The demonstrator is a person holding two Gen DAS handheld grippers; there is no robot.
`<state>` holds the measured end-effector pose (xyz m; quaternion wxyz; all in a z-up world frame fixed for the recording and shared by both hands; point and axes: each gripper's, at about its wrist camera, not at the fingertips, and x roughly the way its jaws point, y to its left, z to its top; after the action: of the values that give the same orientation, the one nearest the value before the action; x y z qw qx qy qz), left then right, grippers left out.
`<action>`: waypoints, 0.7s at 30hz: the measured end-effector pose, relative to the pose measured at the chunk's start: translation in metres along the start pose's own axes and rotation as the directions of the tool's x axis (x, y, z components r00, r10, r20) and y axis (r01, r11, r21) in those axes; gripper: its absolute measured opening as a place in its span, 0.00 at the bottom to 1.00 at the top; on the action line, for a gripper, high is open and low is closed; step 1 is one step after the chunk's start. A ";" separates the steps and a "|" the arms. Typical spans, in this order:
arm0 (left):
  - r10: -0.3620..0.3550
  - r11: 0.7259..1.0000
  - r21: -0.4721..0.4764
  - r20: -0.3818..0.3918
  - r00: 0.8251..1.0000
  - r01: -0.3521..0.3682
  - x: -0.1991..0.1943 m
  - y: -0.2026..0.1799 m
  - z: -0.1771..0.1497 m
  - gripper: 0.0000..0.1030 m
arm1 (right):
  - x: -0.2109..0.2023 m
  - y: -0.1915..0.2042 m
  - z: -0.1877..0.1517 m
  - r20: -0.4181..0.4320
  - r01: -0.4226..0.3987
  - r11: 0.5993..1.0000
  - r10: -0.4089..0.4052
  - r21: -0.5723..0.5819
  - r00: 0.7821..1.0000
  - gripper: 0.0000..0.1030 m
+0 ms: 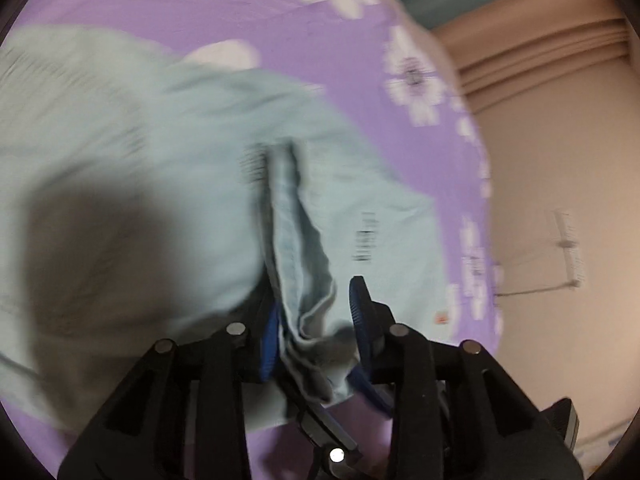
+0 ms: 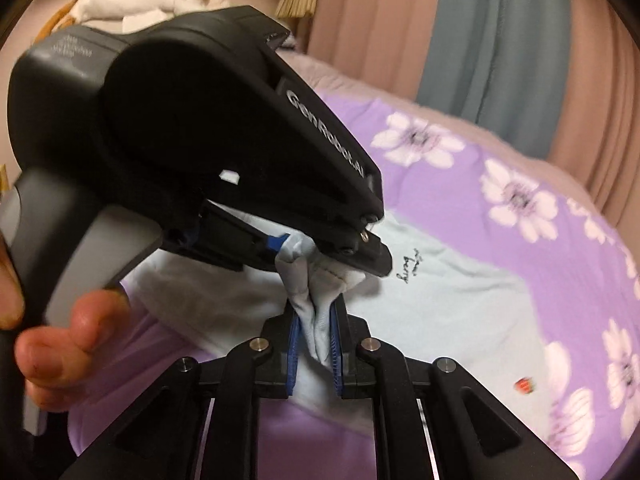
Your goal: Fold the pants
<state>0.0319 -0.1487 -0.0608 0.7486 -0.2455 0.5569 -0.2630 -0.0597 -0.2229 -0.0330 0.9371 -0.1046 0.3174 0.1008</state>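
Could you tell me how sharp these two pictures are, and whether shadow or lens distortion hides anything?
Left wrist view: motion blur smears the pale blue pants and the print on them; a dark shadow lies over their lower left; fisheye bends the room's edges. Right wrist view: sharper at the right tongs, though the floral bedsheet is smeared and the left tongs block much of the scene.

A purple floral bedsheet covers the bed. Pink and grey-blue curtains hang behind. White plush toys lie beyond.
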 end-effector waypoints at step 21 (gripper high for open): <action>0.110 0.976 0.182 0.060 0.992 -0.119 0.004 -0.025 -0.030 0.25 | -0.014 -0.155 -0.024 -0.112 0.077 0.911 -0.034 0.404 0.993 0.26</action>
<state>0.0005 -0.1718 -0.0550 0.7956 -0.1486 0.5246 -0.2640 -0.0449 -0.3792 -0.0223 0.9232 0.0792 0.3761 0.0002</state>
